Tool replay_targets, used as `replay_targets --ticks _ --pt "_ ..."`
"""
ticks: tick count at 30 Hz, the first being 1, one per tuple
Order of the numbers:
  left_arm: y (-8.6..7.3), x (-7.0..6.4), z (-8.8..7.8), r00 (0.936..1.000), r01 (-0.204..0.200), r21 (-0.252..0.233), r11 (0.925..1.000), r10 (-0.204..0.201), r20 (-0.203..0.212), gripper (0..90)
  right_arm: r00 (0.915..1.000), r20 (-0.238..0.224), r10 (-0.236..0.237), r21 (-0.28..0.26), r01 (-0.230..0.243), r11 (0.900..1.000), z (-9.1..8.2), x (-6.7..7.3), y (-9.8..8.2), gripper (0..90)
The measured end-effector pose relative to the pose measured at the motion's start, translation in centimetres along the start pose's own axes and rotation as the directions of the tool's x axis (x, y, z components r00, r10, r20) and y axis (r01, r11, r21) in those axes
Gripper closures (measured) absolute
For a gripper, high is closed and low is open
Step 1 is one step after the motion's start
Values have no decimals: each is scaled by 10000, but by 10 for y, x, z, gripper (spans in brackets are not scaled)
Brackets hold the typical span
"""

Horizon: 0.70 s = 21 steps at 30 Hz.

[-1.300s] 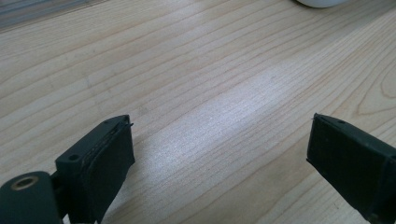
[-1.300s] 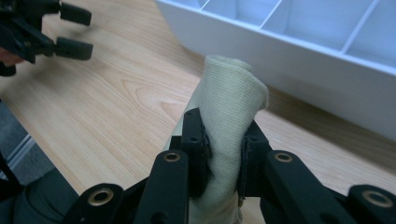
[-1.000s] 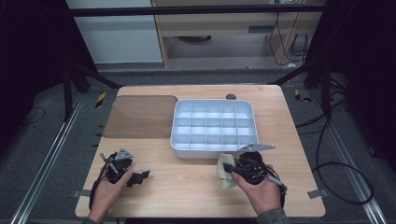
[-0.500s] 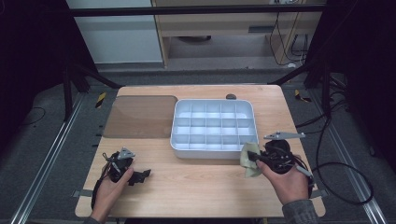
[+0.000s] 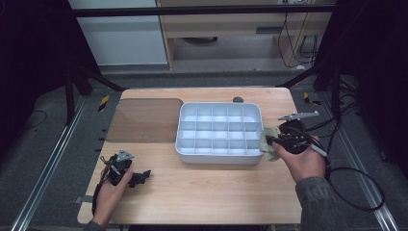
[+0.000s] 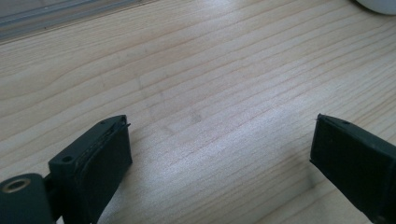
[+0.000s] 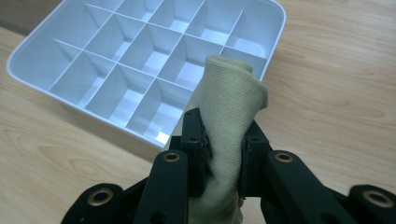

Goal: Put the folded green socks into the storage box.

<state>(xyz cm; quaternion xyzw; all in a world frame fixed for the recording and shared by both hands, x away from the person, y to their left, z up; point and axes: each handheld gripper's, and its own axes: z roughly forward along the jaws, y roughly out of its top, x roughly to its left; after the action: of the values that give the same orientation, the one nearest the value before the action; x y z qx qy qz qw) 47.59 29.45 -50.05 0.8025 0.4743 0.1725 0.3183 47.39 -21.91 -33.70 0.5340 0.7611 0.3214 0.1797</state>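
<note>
The right claw (image 7: 223, 140) is squeezing a soft tan cloth (image 7: 231, 100) between its two black pads, holding it just beside the white tray (image 7: 140, 60), near the tray's corner, above the tabletop (image 7: 336, 93).

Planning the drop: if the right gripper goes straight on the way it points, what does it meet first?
Probably the white tray: the right gripper, shut on the beige cloth, points at its near corner compartments. Height above the rim is unclear.
</note>
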Motion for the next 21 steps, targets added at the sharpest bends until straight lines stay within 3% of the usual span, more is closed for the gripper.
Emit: replay_targets --ticks 8,21 --pt "-2 -2 3 9988 -451 -11 9990 450 -184 14 9998 190 -64 72 63 10000 14 -8 13 766" --pt "-7 -1 3 9989 -446 -347 9984 440 -179 0 9995 295 -88 384 76 9992 32 -13 17 765"
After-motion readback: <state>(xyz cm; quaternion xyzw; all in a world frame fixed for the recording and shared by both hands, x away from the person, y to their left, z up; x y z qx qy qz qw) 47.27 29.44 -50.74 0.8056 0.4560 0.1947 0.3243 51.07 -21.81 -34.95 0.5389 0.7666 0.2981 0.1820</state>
